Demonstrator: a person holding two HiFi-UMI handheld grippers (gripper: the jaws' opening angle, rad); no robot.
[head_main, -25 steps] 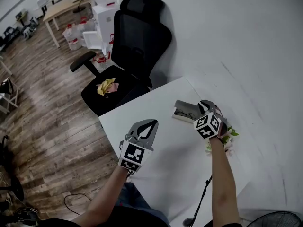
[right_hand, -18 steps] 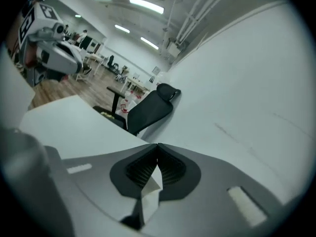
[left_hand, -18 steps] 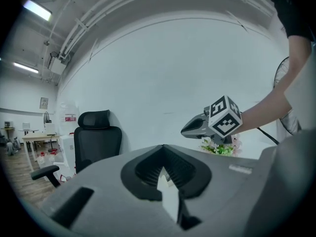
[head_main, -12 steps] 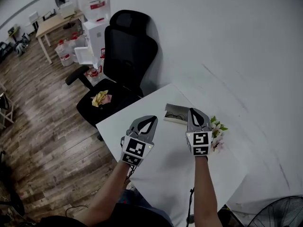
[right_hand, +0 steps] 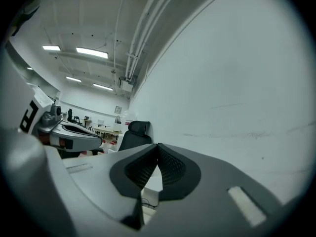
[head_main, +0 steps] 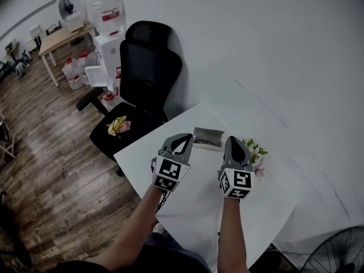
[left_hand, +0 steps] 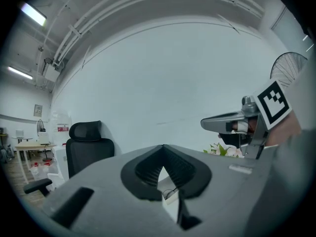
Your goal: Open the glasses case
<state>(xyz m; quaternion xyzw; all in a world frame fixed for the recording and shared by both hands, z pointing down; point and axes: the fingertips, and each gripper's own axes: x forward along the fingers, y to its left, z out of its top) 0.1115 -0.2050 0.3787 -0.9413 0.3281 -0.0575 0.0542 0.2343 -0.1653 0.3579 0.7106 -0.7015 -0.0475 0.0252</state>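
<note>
- A second ago my right gripper (head_main: pixel 234 144) was at the lid of the glasses case (head_main: pixel 208 136). It has since come off the lid, lifted and drawn back toward me.
- Its own view shows the two pads pressed together at the tips with nothing between them, so it carried nothing away.
- My left gripper (head_main: pixel 181 143) has also risen a little. Its jaws are closed tip to tip on nothing, and it hangs level beside the right one.
- The case lies on the far part of the bench (head_main: pixel 193 209), just beyond the two grippers and apart from both. Its lid is back, and I can make out the frames of the glasses inside.
- The flowers (head_main: pixel 254 151) lie just to the right of it, untouched.
- I judge the opening done, since the lid holds open with no gripper on it. What remains is keeping clear of the case.
</note>
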